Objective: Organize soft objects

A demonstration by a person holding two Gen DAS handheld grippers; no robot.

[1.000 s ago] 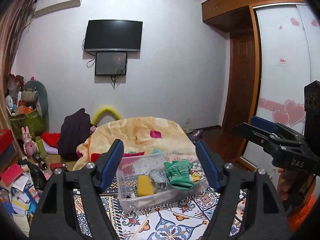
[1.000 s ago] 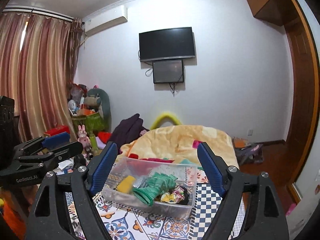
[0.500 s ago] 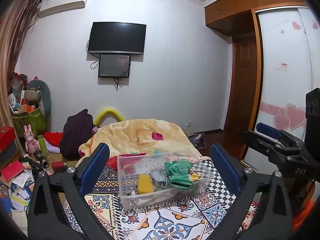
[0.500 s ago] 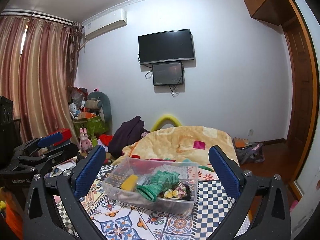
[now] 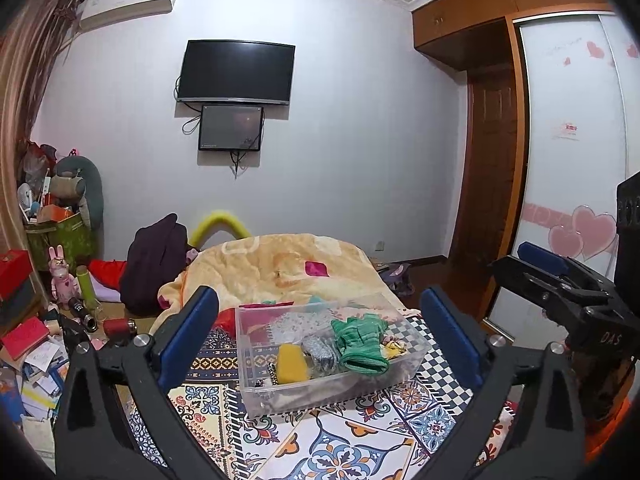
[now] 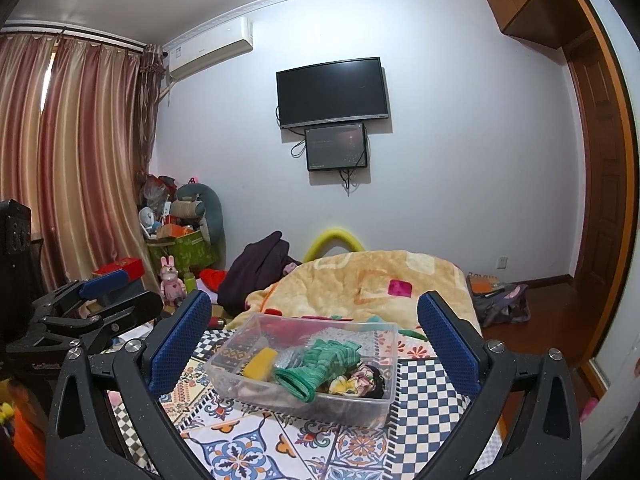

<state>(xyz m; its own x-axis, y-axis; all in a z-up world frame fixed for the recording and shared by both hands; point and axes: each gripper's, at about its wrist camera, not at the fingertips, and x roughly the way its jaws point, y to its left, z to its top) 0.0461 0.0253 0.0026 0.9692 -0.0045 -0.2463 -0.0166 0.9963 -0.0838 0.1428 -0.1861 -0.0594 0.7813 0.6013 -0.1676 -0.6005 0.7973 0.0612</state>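
Two grippers are in your hands, and both are held above the patterned bedcover (image 5: 352, 440) with nothing between their blue pads. Starting with the biggest things: the bed fills the lower middle of both views, with a cream blanket (image 5: 280, 268) heaped at its far end and the tiled, colourful cover spread over the near end. On the wall beyond hangs a dark television (image 5: 237, 71) with a smaller screen (image 5: 231, 128) just below it, and curtains (image 6: 72, 160) hang at the left of the right wrist view. Next in size is the clear plastic box (image 5: 280, 394), which sits on the patterned cover in front of the blanket; you see it framed between the fingers of each gripper, lying well beyond them. Your left gripper (image 5: 320, 344) has its jaws spread wide, and your right gripper (image 6: 314, 344) is spread just as wide; neither touches the box. Inside the box lie the soft things: a green knitted glove (image 5: 358, 340) sits toward the right of the box in the left wrist view, with its cuff pointing toward you. Beside it, toward the left, is a grey sparkly piece (image 5: 320, 354), and left of that a yellow sponge (image 5: 292, 362). On the far right, a small floral cloth (image 6: 356, 380) is tucked against the box wall next to the glove.
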